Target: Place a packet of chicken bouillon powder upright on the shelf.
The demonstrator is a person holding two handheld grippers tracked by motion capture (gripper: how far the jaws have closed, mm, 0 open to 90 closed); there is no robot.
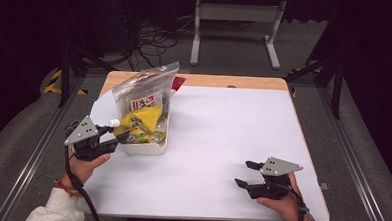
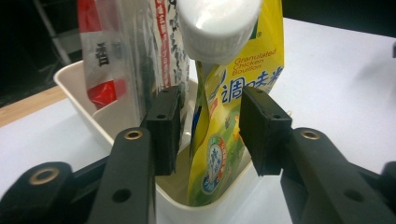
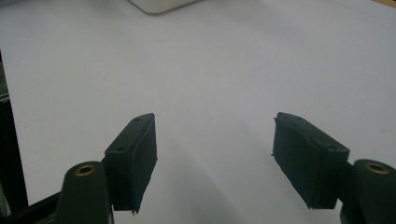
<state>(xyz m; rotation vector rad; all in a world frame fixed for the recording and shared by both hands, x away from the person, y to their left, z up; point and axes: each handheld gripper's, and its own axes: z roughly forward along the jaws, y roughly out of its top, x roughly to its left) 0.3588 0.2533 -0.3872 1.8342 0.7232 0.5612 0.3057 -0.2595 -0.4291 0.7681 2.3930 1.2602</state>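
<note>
Left gripper point(image 1: 114, 137): sits at the tray's near-left edge, jaws partly apart; the pouch stands between the pads, which do not press it, so it grips nothing.
Pouch point(image 2: 224, 140): yellow, white cap point(image 2: 217, 28) on top, upright inside the tray, leaning toward the gripper.
Bag point(image 1: 145, 91): clear, printed, standing in the tray behind the pouch.
Tray point(image 1: 152, 147): white, on the table's left half, well apart from the right gripper.
Table point(image 1: 233, 127): white top, bare on the right.
Right gripper point(image 1: 245, 173): rests low at the near right, jaws wide, nothing between them.
Progress: I'd judge both packs are in the tray; what's left seems to be drawing the left gripper clear.
</note>
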